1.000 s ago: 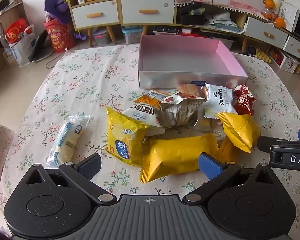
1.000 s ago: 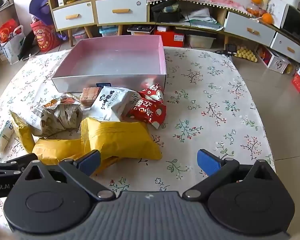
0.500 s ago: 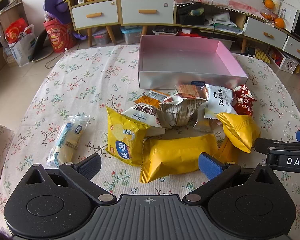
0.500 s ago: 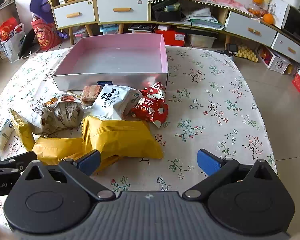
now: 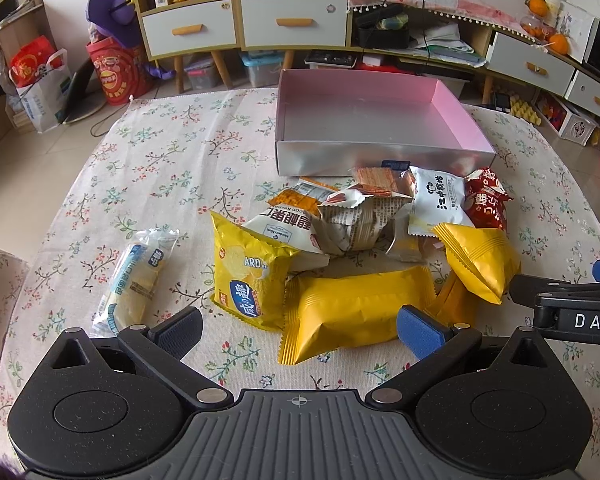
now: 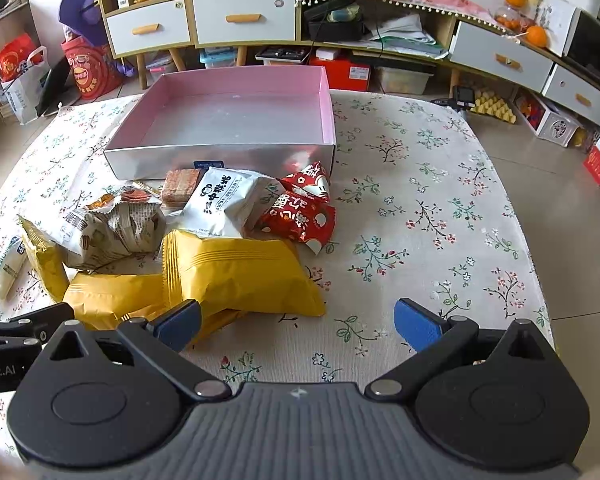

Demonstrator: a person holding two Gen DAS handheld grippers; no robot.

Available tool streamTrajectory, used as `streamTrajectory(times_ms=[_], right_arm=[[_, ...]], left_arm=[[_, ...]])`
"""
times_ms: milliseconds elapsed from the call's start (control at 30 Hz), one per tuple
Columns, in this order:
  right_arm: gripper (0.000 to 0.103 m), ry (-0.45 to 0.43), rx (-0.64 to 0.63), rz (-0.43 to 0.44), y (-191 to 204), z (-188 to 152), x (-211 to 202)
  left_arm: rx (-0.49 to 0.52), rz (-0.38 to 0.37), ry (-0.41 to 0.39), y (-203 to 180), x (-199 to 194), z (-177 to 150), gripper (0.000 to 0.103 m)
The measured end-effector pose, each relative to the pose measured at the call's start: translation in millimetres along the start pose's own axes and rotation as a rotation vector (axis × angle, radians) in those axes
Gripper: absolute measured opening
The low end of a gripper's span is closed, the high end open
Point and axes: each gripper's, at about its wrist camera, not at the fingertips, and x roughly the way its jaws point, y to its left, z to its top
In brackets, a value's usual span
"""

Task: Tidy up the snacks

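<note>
Lying between open left claw (image 5: 299,326) fingers, yellow packet (image 5: 356,312)

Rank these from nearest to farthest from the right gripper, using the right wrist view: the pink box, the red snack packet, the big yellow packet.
1. Big yellow packet, just ahead of the right gripper, by its left finger.
2. Red snack packet, farther up, mid-table.
3. Pink box, behind the pile, farthest.

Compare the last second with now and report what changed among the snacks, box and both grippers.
Almost nothing changed. The right gripper drifted slightly back from the pile; nothing was grasped or released. The left gripper stays open, the snacks lie as before, and the pink box stays empty.
</note>
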Motion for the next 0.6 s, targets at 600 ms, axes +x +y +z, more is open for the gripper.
streamTrajectory(times_ms=[600], right_arm=[[0.103,0.000,0.000,0.000,-0.1,0.2,-0.3]], left_arm=[[-0.004,-0.002,0.001,0.4,0.4,-0.9,0.103]])
